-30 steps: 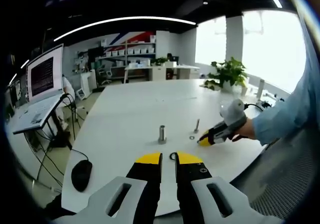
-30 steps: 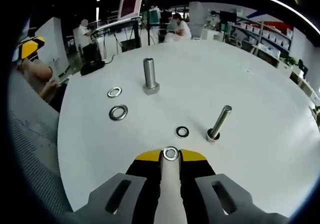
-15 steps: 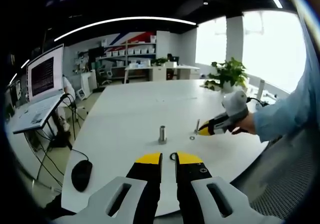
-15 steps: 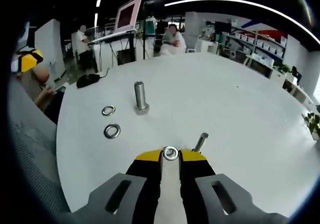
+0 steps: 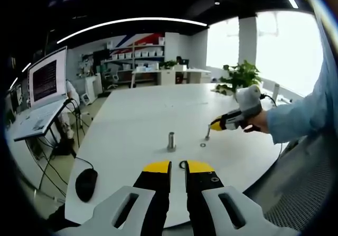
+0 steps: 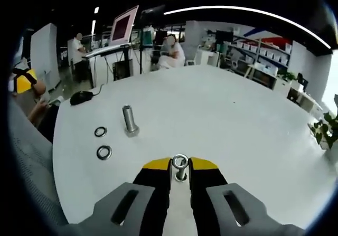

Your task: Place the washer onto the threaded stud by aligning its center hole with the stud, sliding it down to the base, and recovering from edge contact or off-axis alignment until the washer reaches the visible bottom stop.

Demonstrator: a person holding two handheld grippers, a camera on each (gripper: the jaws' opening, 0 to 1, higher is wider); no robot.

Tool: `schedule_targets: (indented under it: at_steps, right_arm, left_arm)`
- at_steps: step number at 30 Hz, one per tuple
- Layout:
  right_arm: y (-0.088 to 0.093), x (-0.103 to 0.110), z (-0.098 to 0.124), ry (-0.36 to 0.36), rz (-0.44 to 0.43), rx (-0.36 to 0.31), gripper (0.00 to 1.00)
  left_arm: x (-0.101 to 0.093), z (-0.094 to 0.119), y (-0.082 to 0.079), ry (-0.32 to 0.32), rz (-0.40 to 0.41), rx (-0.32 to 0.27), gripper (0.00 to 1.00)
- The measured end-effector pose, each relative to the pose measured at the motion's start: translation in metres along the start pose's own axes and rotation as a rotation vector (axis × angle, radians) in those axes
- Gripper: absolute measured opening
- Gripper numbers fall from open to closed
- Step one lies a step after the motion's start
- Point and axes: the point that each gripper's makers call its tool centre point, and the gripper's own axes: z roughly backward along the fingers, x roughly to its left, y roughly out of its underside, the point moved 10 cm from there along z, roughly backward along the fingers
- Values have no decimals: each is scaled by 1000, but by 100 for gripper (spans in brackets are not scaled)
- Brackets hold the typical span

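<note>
We see our left tongs (image 5: 178, 167) low over the white table (image 5: 137, 120), the jaws a little apart. Further on, a thick bolt (image 5: 171, 141) stands upright, and the right tongs (image 5: 213, 125) hover just above a thin stud (image 5: 207, 133).

Yellow tips are seen on the black right gripper (image 6: 180, 164); the washer (image 6: 180, 161) is silver, the table (image 6: 222, 114) white.
</note>
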Motion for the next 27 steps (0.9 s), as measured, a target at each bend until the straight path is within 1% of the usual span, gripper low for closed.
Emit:
schedule_targets:
  at_steps: [7,8,10,14,23,27]
  right_arm:
    - [2,-4,-8,6,12,44,14]
    - [3,-4,-8,2,1,53,14]
    - [4,-3,-9,-5,-13,57,14]
    - [5,-2,-11,-12,-5,70,14]
    - [17,-2,-23,-27,4,125,14]
    - [19,0,-27,-34,17,146,14]
  left_arm:
    - [0,0,0,1,0,1,8]
    - [0,0,0,1,0,2,8]
    - [0,0,0,0,1,2,8]
    - [0,0,0,1,0,2,8]
    - [0,0,0,2,-1,6,8]
    - [0,-1,0,3,-1,7,8]
